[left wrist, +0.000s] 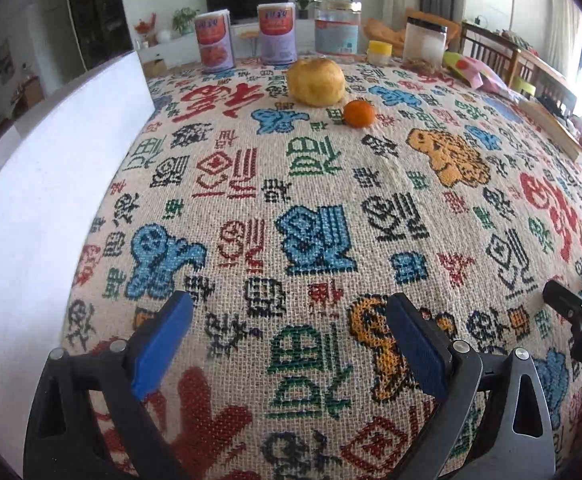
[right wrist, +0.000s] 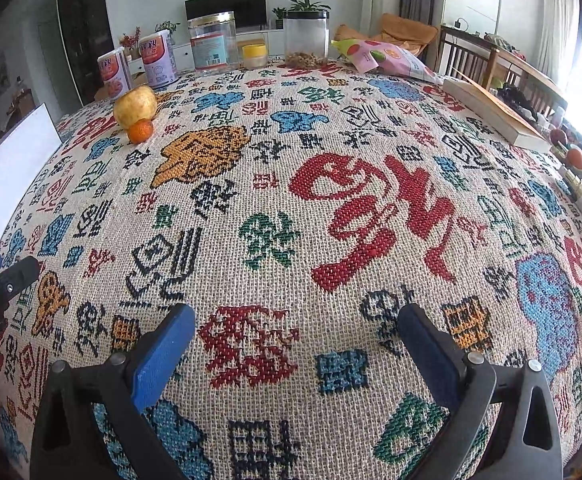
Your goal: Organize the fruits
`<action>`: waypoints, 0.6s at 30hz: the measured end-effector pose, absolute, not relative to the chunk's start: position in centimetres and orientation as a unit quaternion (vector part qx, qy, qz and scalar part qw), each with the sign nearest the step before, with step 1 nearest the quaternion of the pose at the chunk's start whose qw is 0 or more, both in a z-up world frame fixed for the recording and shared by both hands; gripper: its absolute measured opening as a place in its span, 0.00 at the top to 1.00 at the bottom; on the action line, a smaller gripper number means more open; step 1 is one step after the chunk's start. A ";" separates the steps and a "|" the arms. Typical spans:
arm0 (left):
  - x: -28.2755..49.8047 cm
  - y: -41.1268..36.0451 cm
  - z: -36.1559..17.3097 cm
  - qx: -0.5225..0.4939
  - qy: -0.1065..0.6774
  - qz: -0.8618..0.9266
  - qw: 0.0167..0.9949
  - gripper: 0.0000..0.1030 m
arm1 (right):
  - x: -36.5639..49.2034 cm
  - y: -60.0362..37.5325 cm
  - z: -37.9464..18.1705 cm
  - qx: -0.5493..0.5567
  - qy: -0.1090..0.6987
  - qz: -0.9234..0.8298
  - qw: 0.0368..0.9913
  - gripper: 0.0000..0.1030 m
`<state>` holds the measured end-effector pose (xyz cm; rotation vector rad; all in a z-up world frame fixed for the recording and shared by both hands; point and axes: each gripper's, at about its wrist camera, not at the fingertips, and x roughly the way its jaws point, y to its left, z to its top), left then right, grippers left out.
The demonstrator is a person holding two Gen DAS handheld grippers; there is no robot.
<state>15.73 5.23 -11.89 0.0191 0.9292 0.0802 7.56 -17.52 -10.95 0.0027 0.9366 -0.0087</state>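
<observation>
A large yellow fruit [left wrist: 316, 82] and a small orange mandarin [left wrist: 359, 113] sit side by side on the patterned tablecloth [left wrist: 311, 200], far ahead in the left wrist view. They also show at the far left of the right wrist view, the yellow fruit [right wrist: 135, 105] behind the mandarin [right wrist: 140, 131]. My left gripper [left wrist: 289, 328] is open and empty, low over the cloth. My right gripper [right wrist: 297, 336] is open and empty too. A white box [left wrist: 43, 208] stands at the left.
Two cans [left wrist: 214, 42], jars [left wrist: 337, 28] and a small yellow cup [left wrist: 379, 52] line the far edge. A snack bag [right wrist: 387, 58] and a book [right wrist: 495, 110] lie at the right, with more round fruits [right wrist: 577, 158] beyond the book. The white box also shows in the right wrist view [right wrist: 7, 168].
</observation>
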 end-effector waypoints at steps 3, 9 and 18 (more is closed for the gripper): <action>15.6 5.5 -12.0 -0.002 0.446 0.037 0.894 0.04 | 7.5 -17.6 -11.1 0.007 0.451 0.000 0.892 0.01; 15.8 5.8 -12.2 -0.015 0.451 0.037 0.892 0.01 | 7.5 -17.1 -11.3 -0.005 0.456 -0.002 0.890 0.00; 15.8 5.8 -12.2 -0.014 0.451 0.037 0.892 0.00 | 7.5 -17.2 -11.3 -0.004 0.456 -0.002 0.890 0.00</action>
